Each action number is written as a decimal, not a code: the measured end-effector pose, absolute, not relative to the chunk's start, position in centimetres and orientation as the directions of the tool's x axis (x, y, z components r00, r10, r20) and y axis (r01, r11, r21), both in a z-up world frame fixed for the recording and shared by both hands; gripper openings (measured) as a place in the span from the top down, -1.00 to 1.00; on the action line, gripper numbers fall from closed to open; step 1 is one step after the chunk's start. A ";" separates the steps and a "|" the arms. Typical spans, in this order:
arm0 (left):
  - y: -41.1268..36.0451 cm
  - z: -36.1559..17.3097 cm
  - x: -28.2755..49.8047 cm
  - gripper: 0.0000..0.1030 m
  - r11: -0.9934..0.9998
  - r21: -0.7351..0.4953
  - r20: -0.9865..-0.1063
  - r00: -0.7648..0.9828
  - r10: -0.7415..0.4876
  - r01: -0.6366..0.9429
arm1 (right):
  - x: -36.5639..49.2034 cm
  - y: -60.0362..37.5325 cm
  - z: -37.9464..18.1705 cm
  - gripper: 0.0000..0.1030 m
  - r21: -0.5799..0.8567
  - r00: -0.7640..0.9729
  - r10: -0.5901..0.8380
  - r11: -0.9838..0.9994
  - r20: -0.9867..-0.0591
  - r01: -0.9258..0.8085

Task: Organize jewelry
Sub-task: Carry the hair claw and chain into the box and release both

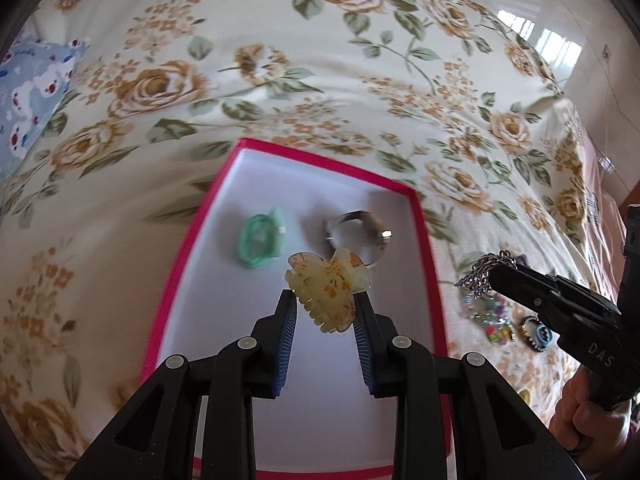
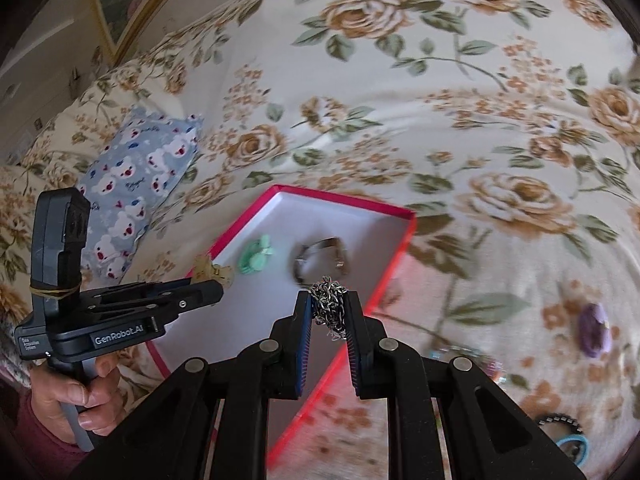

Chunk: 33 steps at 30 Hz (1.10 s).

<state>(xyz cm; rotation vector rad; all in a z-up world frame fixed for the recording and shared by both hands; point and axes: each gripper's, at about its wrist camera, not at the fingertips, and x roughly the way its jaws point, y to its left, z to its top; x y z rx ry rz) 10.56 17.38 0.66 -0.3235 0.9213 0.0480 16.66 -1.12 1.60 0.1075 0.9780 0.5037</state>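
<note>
Your left gripper (image 1: 325,307) sits nearest the lens, closed partway onto a pale yellow floral hair claw clip (image 1: 326,292); the blue pads (image 1: 287,344) press it from both sides, and it hangs above the box interior. Your right gripper (image 2: 330,312) is likewise closed on a bunched silver chain (image 2: 329,306), held over the box's near right wall.

Largest item: the bed (image 2: 420,92), covered in a cream sheet printed with tan roses. A blue bear-print pillow (image 2: 140,184) lies at the far left, well apart from the box.

Next: the open red box (image 2: 394,258) with a white lining, resting on the sheet. Inside it lie a silver bangle (image 1: 356,236) and, beside it to the left, a green hair tie (image 1: 262,242); the two do not touch.

Outside the box, on the sheet to its right, you have loose pieces: a purple item (image 2: 594,330), blurred; a multicoloured beaded piece (image 1: 490,316); a dark beaded bracelet (image 2: 560,420); and a blue ring-shaped band (image 2: 576,446) near the frame edge.
</note>
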 end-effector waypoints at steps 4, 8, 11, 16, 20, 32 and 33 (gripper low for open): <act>18.2 0.3 10.8 0.47 0.951 -0.237 -0.797 0.599 -0.073 -0.199 | 16.9 0.6 1.0 0.69 0.316 0.433 0.472 0.867 -0.768 -0.384; 18.7 -0.4 11.3 0.47 0.951 -0.227 -0.809 0.584 -0.066 -0.208 | 17.4 2.1 0.0 0.69 0.319 0.411 0.479 0.859 -0.776 -0.399; 19.0 -1.4 12.0 0.47 0.950 -0.222 -0.822 0.566 -0.061 -0.219 | 17.9 2.6 -0.9 0.69 0.321 0.395 0.475 0.860 -0.786 -0.396; 19.7 -2.8 13.4 0.47 0.947 -0.223 -0.837 0.544 -0.064 -0.232 | 18.8 3.3 -2.5 0.69 0.317 0.361 0.464 0.862 -0.809 -0.397; 19.8 -3.5 14.3 0.47 0.949 -0.215 -0.844 0.533 -0.060 -0.232 | 19.1 4.1 -3.7 0.69 0.303 0.334 0.449 0.862 -0.829 -0.407; 18.9 -4.4 15.0 0.45 0.961 -0.179 -0.858 0.511 -0.048 -0.211 | 19.4 4.6 -5.3 0.68 0.282 0.293 0.420 0.866 -0.859 -0.414; 18.9 -4.4 15.0 0.45 0.962 -0.175 -0.859 0.511 -0.045 -0.211 | 19.5 4.6 -5.4 0.68 0.284 0.291 0.421 0.865 -0.859 -0.413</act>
